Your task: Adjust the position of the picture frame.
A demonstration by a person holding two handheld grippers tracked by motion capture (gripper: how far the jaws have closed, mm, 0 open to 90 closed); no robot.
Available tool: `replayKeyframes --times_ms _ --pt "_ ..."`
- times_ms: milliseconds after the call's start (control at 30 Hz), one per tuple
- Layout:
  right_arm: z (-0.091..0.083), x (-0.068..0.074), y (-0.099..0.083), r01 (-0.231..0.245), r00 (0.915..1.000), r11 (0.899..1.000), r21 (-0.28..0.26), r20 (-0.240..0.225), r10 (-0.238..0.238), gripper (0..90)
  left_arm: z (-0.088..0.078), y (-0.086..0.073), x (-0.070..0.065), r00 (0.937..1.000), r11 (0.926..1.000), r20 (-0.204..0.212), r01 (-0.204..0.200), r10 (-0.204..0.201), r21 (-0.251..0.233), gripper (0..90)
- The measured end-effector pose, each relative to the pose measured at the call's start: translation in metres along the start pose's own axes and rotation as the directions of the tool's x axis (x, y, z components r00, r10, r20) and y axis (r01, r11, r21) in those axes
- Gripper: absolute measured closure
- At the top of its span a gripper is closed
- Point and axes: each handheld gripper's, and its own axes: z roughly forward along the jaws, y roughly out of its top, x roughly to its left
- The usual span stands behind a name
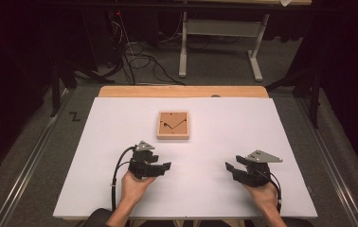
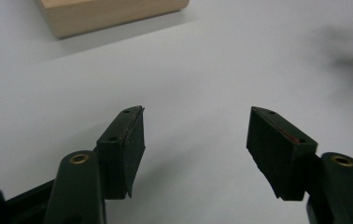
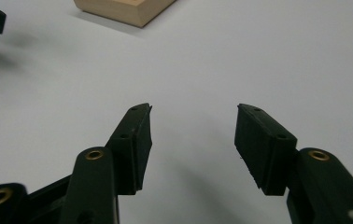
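We see the left hand-held gripper (image 1: 166,166) with jaws wide and nothing between them; the right hand-held gripper (image 1: 229,167) is wide and empty too; bare white worktop (image 1: 262,123) lies between them; the wooden box (image 1: 173,125) sits beyond, well apart from every worktop edge.

A white table (image 1: 120,189) fills the middle of the high view, with a strip of bare light wood (image 1: 182,91) showing along its far edge. Grey carpet floor (image 1: 25,156) surrounds it. Beyond the far edge, a tangle of black and white cables (image 1: 139,59) lies on the floor, just left of a white metal desk frame (image 1: 222,28) standing on two feet. A dark "Z" mark (image 1: 75,116) sits on the floor left of the table. Metal rails (image 1: 30,165) run along both sides.
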Motion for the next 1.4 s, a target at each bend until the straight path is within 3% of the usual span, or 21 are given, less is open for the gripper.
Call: replayKeyframes --times_ms 67,300,433,500,600,767,900,1200,1400 --pt "0.0 0.001 0.0 0.016 0.9999 1.0 -0.005 0.004 -0.016 48.0 -0.001 0.0 0.0 1.0 1.0 -0.004 -0.001 0.001 -0.002 36.7" --pt "0.001 0.003 -0.001 0.007 1.0 1.0 0.02 0.005 -0.007 48.6 -0.002 -0.001 0.0 0.9999 0.9999 -0.005 -0.009 0.009 -0.006 38.5" --pt "0.004 0.005 -0.001 0.029 0.9996 0.999 0.024 0.008 -0.029 48.8 -0.004 -0.001 0.0 0.999 0.9996 -0.043 -0.013 0.012 -0.024 37.7" --pt "0.004 0.006 -0.001 0.03 0.9995 0.999 0.032 0.006 -0.031 48.5 -0.007 -0.001 0.004 0.9956 0.9977 -0.093 -0.014 0.008 -0.066 37.4" --pt "0.004 0.004 -0.002 0.023 0.9997 0.999 0.042 0.008 -0.023 48.4 -0.01 0.002 0.008 0.9916 0.9957 -0.129 -0.01 -0.002 -0.092 37.9" --pt "0.002 0.001 -0.002 0.004 1.0 0.999 0.042 0.009 -0.004 48.8 -0.007 0.009 0.013 0.9895 0.9968 -0.143 0.008 -0.019 -0.079 38.4" --pt "0.002 0.0 -0.002 0.006 0.9997 0.999 0.047 0.024 -0.008 48.7 0.0 0.017 0.023 0.9844 0.9987 -0.174 0.015 -0.024 -0.05 38.1" --pt "0.002 0.001 -0.002 0.017 0.9996 0.999 0.048 0.019 -0.018 47.9 0.008 0.035 0.034 0.9763 0.9974 -0.211 0.035 -0.048 -0.063 41.9" --pt "0.002 0.003 -0.002 0.024 0.9995 0.998 0.05 0.019 -0.025 47.4 0.011 0.047 0.039 0.971 0.9971 -0.237 0.012 -0.029 -0.075 45.4"
